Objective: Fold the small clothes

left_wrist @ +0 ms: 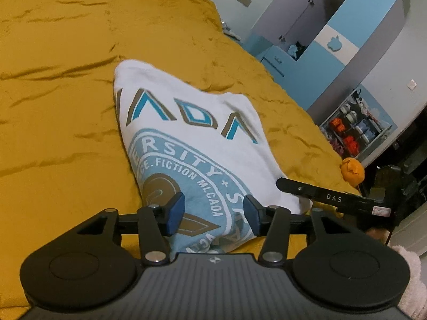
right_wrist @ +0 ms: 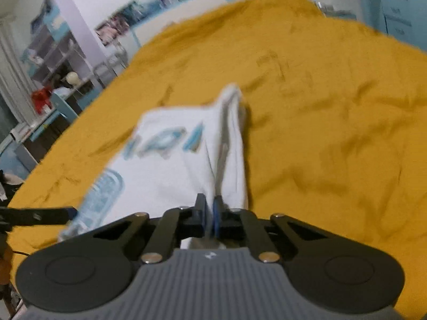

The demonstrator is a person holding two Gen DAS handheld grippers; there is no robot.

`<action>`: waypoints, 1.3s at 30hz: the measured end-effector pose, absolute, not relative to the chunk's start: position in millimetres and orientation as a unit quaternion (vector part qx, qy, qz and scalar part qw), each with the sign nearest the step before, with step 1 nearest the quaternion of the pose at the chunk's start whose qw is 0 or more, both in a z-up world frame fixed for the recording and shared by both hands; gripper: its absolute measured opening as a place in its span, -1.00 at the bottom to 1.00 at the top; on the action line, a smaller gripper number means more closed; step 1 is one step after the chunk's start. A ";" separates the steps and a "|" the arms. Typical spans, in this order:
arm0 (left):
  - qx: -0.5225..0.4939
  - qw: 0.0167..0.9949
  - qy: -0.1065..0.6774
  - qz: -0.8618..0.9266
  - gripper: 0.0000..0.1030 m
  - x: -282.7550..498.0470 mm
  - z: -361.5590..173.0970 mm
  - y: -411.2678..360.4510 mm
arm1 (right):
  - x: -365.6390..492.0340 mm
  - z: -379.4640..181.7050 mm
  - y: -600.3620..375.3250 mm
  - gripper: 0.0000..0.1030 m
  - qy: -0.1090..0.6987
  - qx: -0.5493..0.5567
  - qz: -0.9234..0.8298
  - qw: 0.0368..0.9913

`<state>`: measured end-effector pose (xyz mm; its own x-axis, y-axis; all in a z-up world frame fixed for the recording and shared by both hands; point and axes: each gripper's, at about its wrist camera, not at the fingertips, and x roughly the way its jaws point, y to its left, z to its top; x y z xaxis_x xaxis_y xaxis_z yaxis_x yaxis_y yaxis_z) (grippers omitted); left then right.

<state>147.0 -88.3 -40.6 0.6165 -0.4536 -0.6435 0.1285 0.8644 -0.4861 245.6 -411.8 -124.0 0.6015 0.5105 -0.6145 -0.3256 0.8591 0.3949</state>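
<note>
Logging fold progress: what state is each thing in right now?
White printed T-shirt: partly folded, lying on the bedspread, print facing up.
Left tool: open, pads either side of the shirt's near edge, not pressing.
Right tool: shut on the shirt's white edge.
Mustard bedspread: spread out, wrinkled.
Wardrobe door: open.

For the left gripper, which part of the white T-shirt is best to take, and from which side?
Probably the near edge of the T-shirt, approached from the near side. That hem lies flat on the bedspread between the open pads of the left gripper, while the right gripper already pinches the raised fold on the other side.
</note>
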 end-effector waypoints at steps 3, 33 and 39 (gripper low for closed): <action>-0.202 0.878 0.402 -0.164 0.15 144.6 -42.4 -87.6 | 242.8 -110.6 -415.7 -0.59 0.356 0.128 0.237 0.895; -0.228 0.863 0.411 -0.185 0.53 153.9 -50.9 -86.3 | 357.9 -74.7 -341.1 -0.25 0.302 0.051 0.162 0.938; -0.229 0.863 0.411 -0.187 0.53 153.7 -51.2 -86.2 | 380.1 -99.3 -340.2 -0.56 0.355 0.079 0.155 0.919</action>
